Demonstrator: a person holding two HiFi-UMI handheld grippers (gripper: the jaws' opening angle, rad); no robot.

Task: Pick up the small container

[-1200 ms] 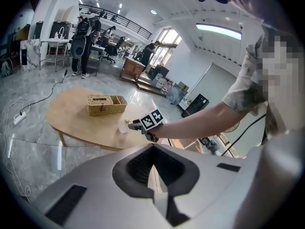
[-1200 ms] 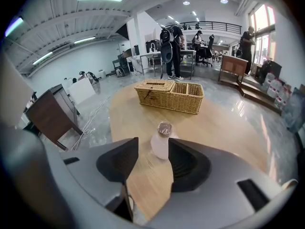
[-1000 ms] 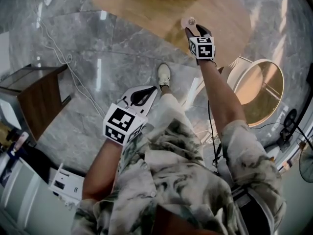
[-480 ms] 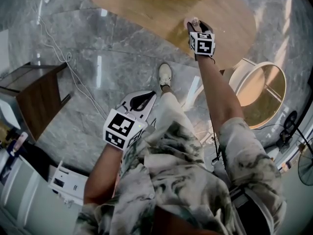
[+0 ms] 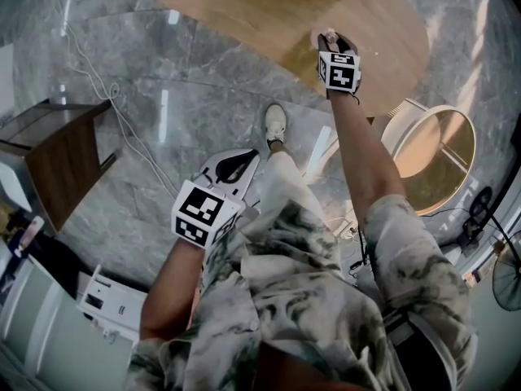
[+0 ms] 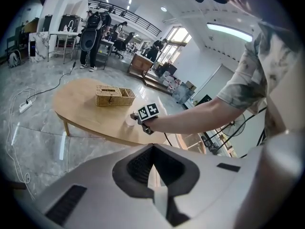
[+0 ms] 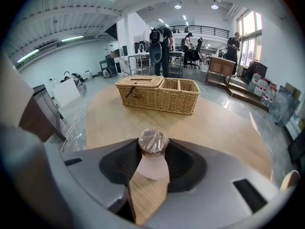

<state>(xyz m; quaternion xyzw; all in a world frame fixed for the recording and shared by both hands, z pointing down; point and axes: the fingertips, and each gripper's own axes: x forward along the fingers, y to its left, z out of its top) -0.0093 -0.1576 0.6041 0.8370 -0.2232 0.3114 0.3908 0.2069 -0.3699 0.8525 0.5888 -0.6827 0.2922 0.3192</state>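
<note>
The small container (image 7: pixel 153 141), a white cup with a crinkled clear film lid, stands on the oval wooden table (image 7: pixel 219 123). My right gripper (image 7: pixel 153 146) has it between the jaws, which have just been closing; both jaw tips touch the lid's sides. In the head view the right gripper (image 5: pixel 332 39) is at the table's near part, with the container (image 5: pixel 328 33) showing just past its tips. My left gripper (image 5: pixel 252 156) hangs low over the floor beside the person's leg, far from the table, its jaw tips meeting with nothing between them.
A wicker basket (image 7: pixel 159 94) with compartments stands further back on the table. Right of the table is a round white stand (image 5: pixel 435 149). A dark wooden side table (image 5: pixel 61 157), a floor cable (image 5: pixel 114 108) and a white box (image 5: pixel 110 300) lie to the left.
The right gripper has slid forward onto the container, which stood just off its tips before, and its jaws have drawn in around it. The left gripper has barely shifted.
</note>
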